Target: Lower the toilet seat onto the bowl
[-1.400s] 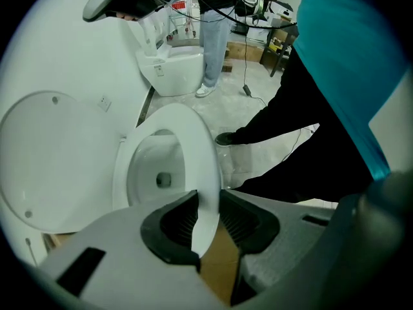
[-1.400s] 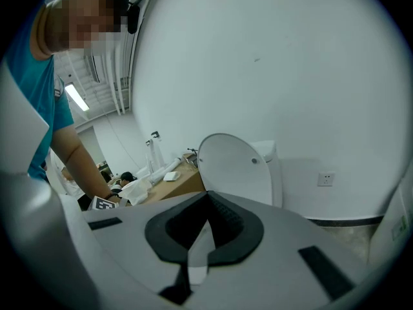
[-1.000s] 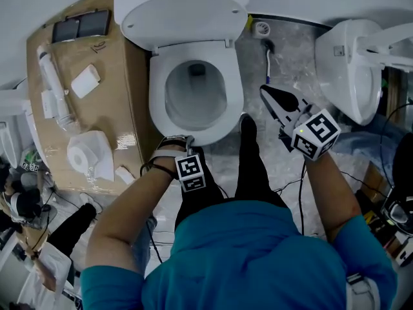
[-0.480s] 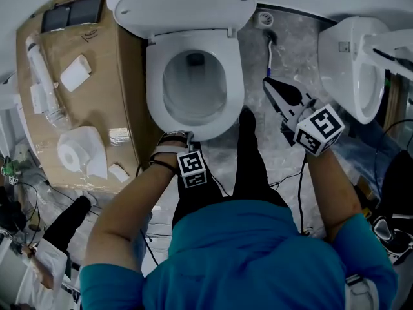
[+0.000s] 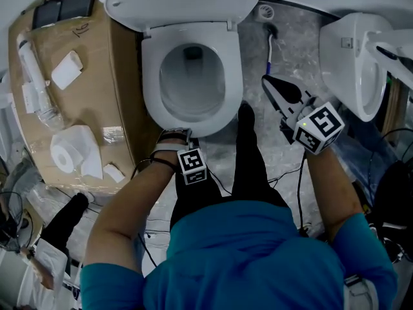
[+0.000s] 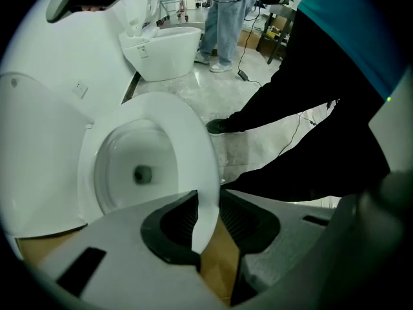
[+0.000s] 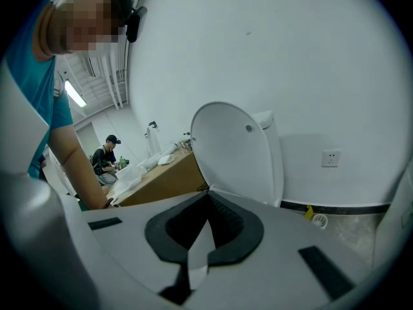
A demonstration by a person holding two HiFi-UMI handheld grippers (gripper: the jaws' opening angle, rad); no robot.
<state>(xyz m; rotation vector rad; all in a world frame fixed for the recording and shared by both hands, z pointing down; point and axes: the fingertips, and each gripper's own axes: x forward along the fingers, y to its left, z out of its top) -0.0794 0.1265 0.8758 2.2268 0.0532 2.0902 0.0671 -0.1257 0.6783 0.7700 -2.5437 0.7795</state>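
Note:
The white toilet seat lies flat on the bowl, and the lid stands raised behind it. My left gripper is at the seat's front rim. In the left gripper view the thin edge of the seat runs between the jaws of that gripper, which are shut on it. My right gripper hovers over the floor to the right of the bowl, shut and holding nothing. In the right gripper view that gripper faces the upright lid.
A cardboard box stands against the toilet's left side, carrying a toilet paper roll and small items. A second white toilet is at the right. My leg and shoe and cables are on the marble floor.
The head view has drifted a little, so the toilet sits slightly further left. The seat stays down, the left gripper stays at its front rim, and the right gripper barely moves.

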